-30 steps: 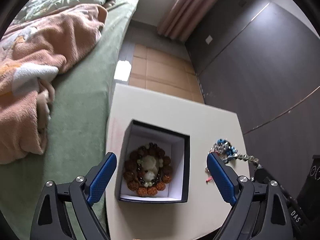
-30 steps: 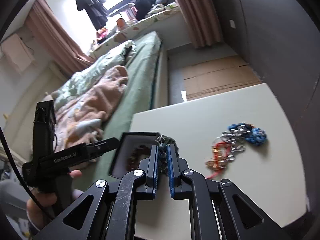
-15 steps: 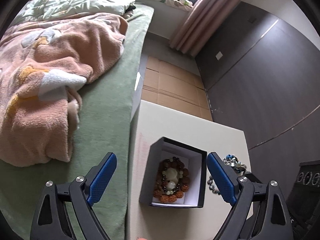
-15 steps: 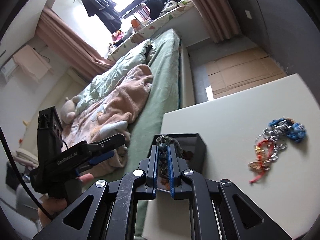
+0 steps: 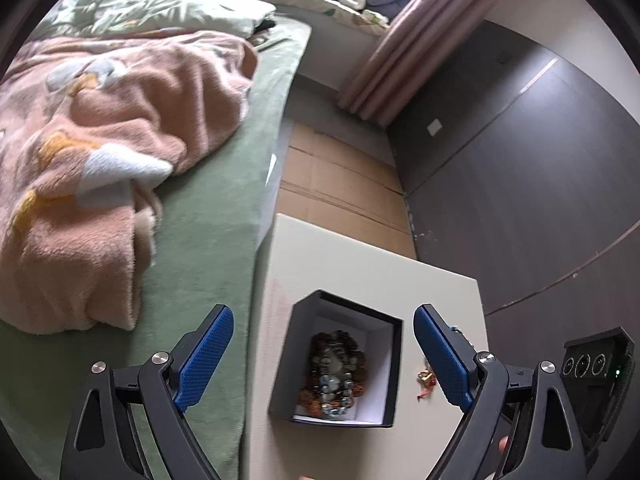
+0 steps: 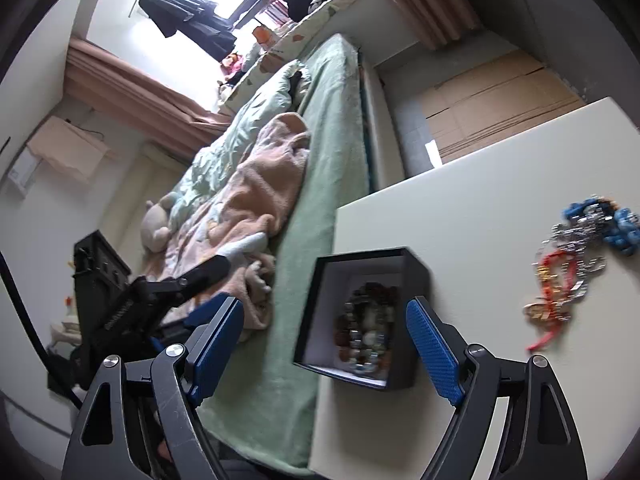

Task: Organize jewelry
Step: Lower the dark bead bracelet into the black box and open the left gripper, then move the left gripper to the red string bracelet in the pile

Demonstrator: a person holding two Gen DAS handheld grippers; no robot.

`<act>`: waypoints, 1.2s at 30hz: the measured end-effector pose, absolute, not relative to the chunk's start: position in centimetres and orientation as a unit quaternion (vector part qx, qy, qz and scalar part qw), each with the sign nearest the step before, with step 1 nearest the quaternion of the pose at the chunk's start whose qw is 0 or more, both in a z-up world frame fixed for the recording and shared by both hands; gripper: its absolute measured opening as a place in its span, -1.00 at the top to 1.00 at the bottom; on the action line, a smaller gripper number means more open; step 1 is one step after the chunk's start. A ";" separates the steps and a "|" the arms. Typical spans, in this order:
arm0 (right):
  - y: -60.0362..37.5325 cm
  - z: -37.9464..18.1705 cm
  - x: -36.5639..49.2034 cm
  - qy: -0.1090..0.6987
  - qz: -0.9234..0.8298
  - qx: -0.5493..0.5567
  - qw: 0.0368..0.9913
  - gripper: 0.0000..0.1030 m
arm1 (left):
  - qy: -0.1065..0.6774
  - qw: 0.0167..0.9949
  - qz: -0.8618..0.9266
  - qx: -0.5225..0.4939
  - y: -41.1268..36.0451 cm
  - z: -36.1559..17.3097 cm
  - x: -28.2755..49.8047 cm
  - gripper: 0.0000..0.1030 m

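**Drop into box done, next piece waiting on the table**

My right gripper is above the near edge of the black box, jaws opening, nothing between the pads. A pale-bead bracelet lies inside the box on top of the brown-bead bracelet, so I read this as the release step just finishing.

Left gripper hangs over the same box, jaws wide apart, empty. From its camera the bead pile sits in the white-lined interior, slightly toward the near wall.

Box sits on the left side of the white table, close to the edge by the green bed.

Remaining jewelry: a tangle of blue, silver and red pieces on the right of the table, well apart from the box. In the left view only a scrap of it shows beside the right finger.

Next move, as I judge it: swing the right gripper right to that tangle, come down on one strand, close, lift clear. Risk: strands look interlocked, so one pinch may drag several.
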State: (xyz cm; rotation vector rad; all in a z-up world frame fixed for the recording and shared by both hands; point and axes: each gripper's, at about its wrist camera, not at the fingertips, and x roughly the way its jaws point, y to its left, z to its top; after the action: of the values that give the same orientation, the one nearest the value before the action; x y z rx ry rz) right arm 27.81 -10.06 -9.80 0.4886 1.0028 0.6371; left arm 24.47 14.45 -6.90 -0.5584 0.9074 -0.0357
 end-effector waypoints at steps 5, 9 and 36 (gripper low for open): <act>-13.1 -9.2 27.8 0.452 0.274 0.221 0.820 -1.00 | 0.432 0.869 -0.043 -0.237 11.7 -6.6 24.9 -0.78; -15.7 -9.4 27.8 0.457 0.239 0.212 0.830 -1.00 | 0.442 0.867 -0.055 -0.222 10.0 -6.7 25.3 -0.78; -27.9 -10.3 27.8 0.457 0.110 0.263 0.843 -0.59 | 0.518 0.823 -0.165 -0.165 -5.7 -10.1 28.4 0.25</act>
State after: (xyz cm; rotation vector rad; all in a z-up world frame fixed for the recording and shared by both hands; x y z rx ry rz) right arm 27.76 -27.87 -10.29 0.5547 0.9651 0.2326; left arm 28.45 -5.74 -10.14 -0.3515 1.1015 -0.3500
